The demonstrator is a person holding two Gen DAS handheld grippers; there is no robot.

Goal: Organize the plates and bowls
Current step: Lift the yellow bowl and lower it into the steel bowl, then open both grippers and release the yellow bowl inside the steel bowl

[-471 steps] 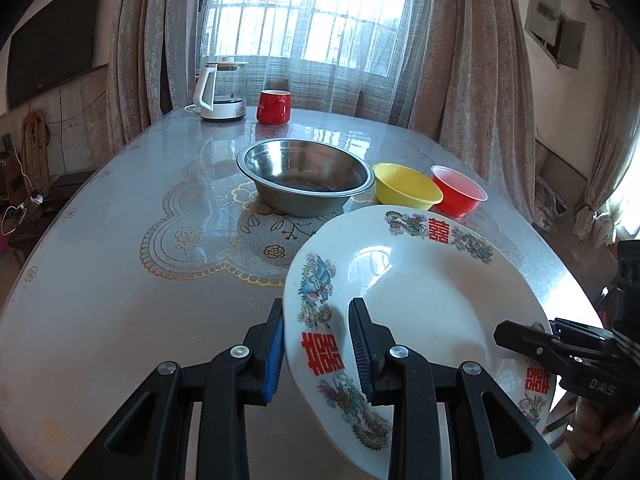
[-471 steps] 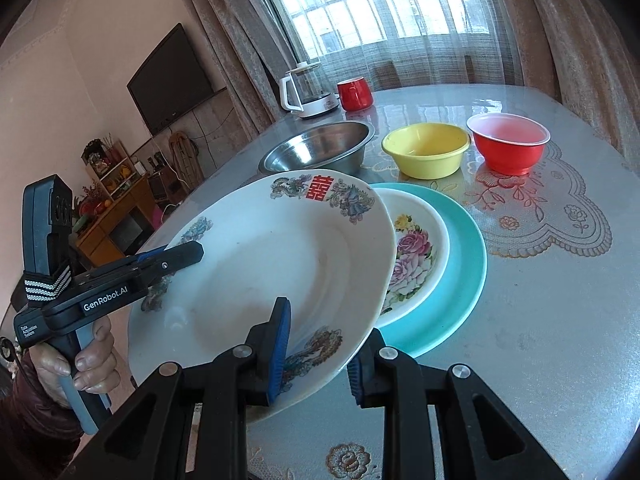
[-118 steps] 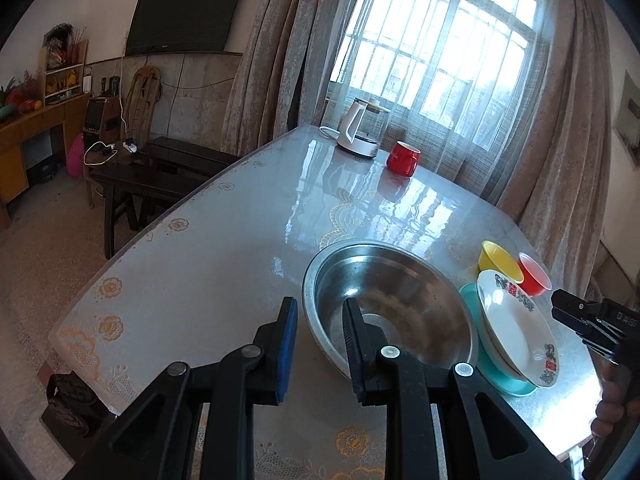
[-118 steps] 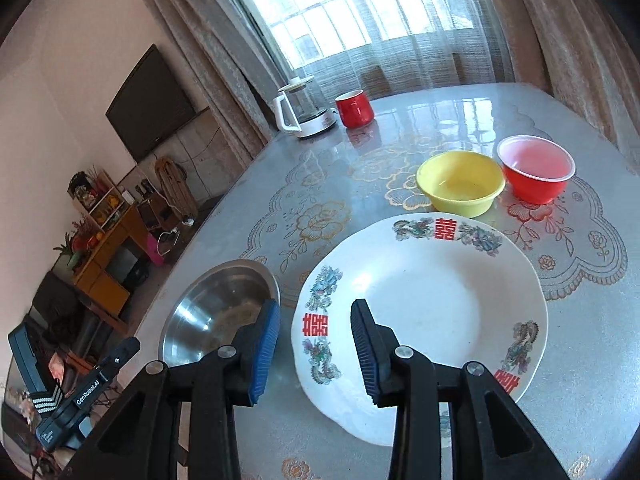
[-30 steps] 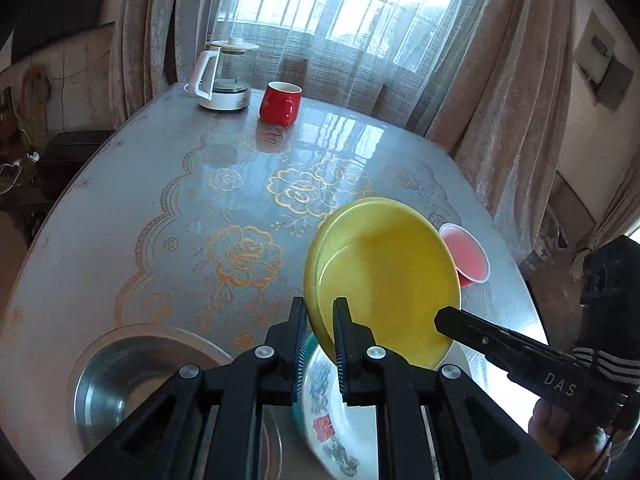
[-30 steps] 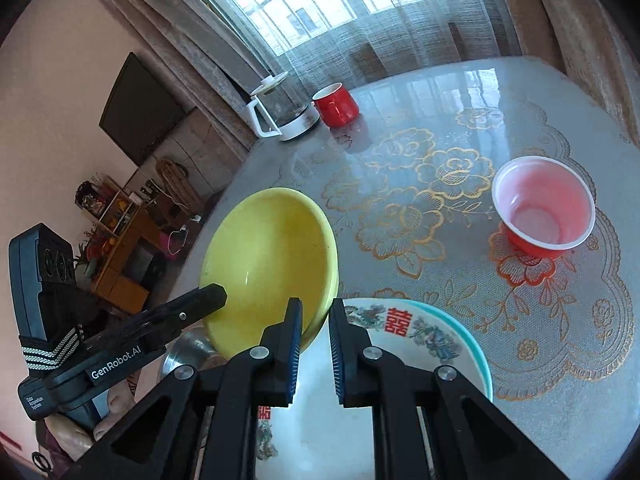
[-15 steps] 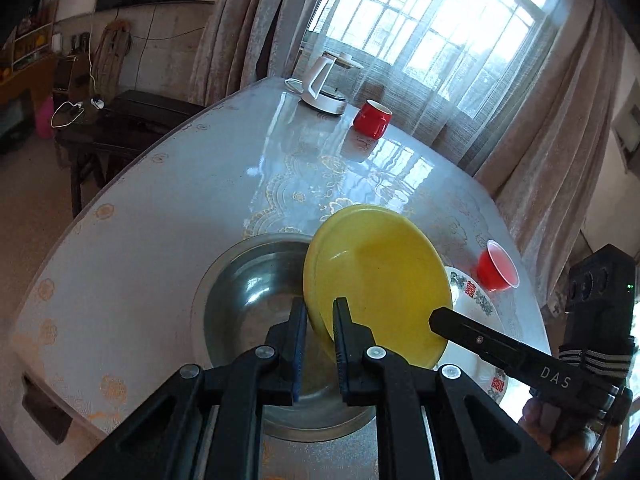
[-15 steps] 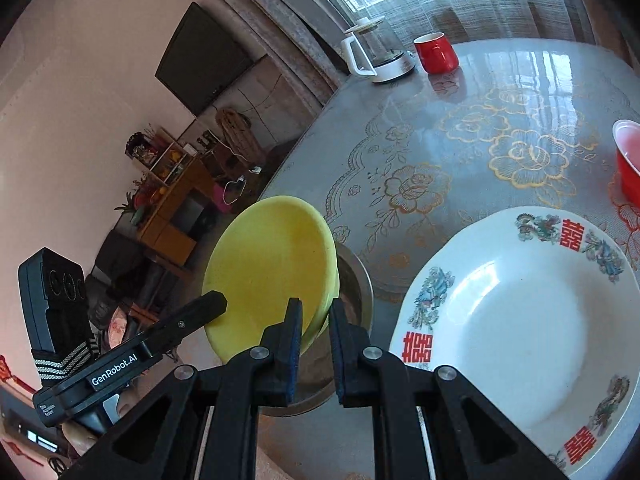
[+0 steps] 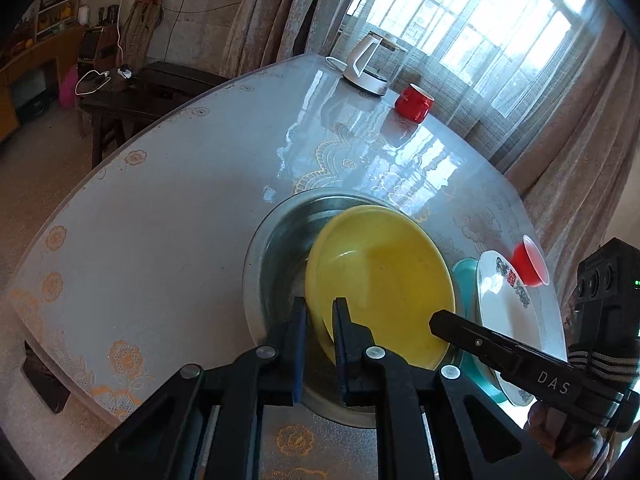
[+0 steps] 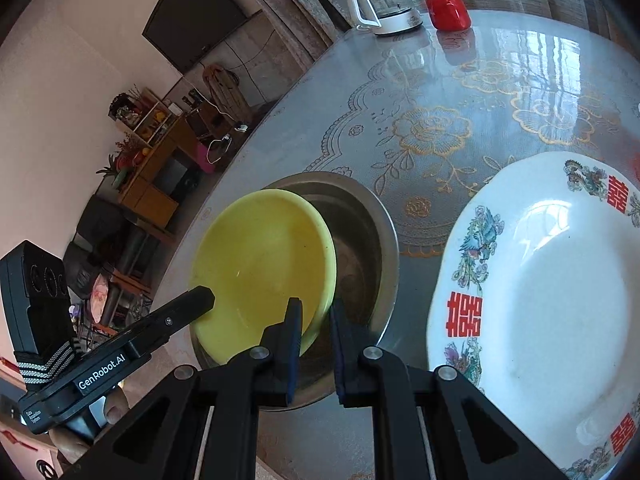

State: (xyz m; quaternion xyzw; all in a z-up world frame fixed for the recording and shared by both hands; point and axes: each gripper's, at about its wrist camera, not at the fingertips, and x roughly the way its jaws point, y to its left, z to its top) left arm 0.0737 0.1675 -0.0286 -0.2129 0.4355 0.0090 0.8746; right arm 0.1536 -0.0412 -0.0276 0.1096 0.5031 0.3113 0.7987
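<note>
Glossy plastic yellow bowl (image 9: 380, 280) (steel basin (image 9: 276, 256) beneath).

a lived-in home dining and sitting room. a big table (image 9: 168, 216) under a lace-patterned cover holds a kettle (image 9: 370, 66) and red mug (image 9: 414, 103) at one o'clock, before a curtained window (image 9: 472, 28). at eleven o'clock hangs a wall television (image 10: 192, 26) above a cluttered wooden sideboard (image 10: 150, 160).

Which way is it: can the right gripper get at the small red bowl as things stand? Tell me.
Probably not yet. The right gripper is shut on the yellow bowl's rim, shared with the left gripper, over the steel basin. The red bowl sits clear beyond the plate stack, so it must let go first.
</note>
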